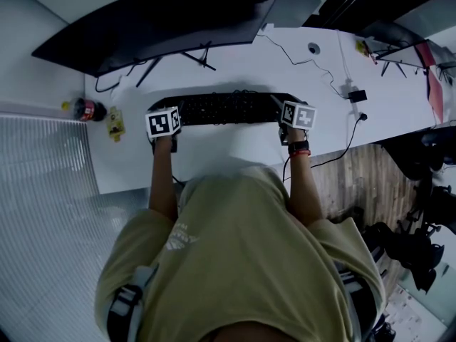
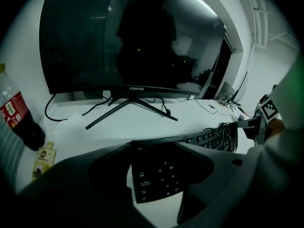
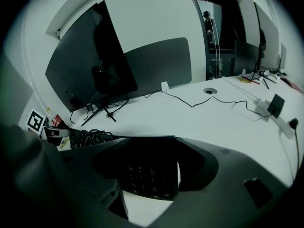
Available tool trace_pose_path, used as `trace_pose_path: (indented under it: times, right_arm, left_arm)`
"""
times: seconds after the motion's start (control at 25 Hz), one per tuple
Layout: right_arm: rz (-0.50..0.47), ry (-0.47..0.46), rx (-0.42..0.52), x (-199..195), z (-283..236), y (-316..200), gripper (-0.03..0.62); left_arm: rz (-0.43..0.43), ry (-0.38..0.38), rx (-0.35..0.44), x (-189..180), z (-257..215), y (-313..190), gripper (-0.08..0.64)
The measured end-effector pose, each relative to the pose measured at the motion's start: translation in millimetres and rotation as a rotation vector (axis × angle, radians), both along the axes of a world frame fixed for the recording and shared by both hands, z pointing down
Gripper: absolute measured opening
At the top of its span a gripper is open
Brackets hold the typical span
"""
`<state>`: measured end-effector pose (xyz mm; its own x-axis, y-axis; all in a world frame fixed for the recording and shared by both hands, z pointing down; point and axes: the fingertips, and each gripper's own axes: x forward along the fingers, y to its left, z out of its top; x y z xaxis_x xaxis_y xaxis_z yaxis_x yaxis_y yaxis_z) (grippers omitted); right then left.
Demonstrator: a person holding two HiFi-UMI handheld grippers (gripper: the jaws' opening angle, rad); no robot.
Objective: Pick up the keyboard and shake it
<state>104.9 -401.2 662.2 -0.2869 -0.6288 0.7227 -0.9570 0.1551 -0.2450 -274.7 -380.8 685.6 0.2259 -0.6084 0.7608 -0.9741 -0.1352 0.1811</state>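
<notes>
**Keyboard held at both ends, above the desk**

The black keyboard hangs a little above the middle of the white desk. It lies parallel to the front edge, and its shadow falls on the surface below. Your left gripper is clamped on the left end of it, and your right gripper is clamped on the right end. In both gripper views the jaws close on the keys. A coiled cable lies on top of the keyboard. Behind it, toward the back edge, stands the wide curved monitor on its thin legs. At the left edge of the desk you have a dark drink bottle and, beside it, a small yellow packet.
</notes>
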Motion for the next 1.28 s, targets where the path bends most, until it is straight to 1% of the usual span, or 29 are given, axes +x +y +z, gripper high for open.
trace_pose_path:
  times: [0.16,0.32,0.72,0.92,1.04,1.16,1.28]
  right_arm:
    - [-0.006,0.012,0.021,-6,-5,-5,0.302]
    - [-0.021,0.004,0.062,-12,-12,-12,0.301]
    - [-0.056,0.015,0.223,-22,-41,-31,0.301]
    - [-0.072,0.022,0.293,-24,-44,-34,0.301]
    - [-0.08,0.017,0.31,-25,-40,-31,0.301]
    - [-0.078,0.005,0.301,-25,-31,-25,0.301]
    - [-0.08,0.003,0.325,-24,-30,-19,0.301]
  left_arm:
    - [-0.015,-0.003,0.011,-6,-3,0,0.288]
    - [-0.018,-0.011,0.045,-12,-10,-7,0.288]
    - [-0.044,-0.014,0.146,-21,-31,-17,0.285]
    - [-0.044,-0.02,0.206,-23,-32,-18,0.281]
    - [-0.044,-0.027,0.23,-25,-30,-14,0.278]
    - [-0.045,-0.043,0.248,-25,-28,-8,0.278]
    - [-0.04,-0.049,0.28,-23,-32,-5,0.278]
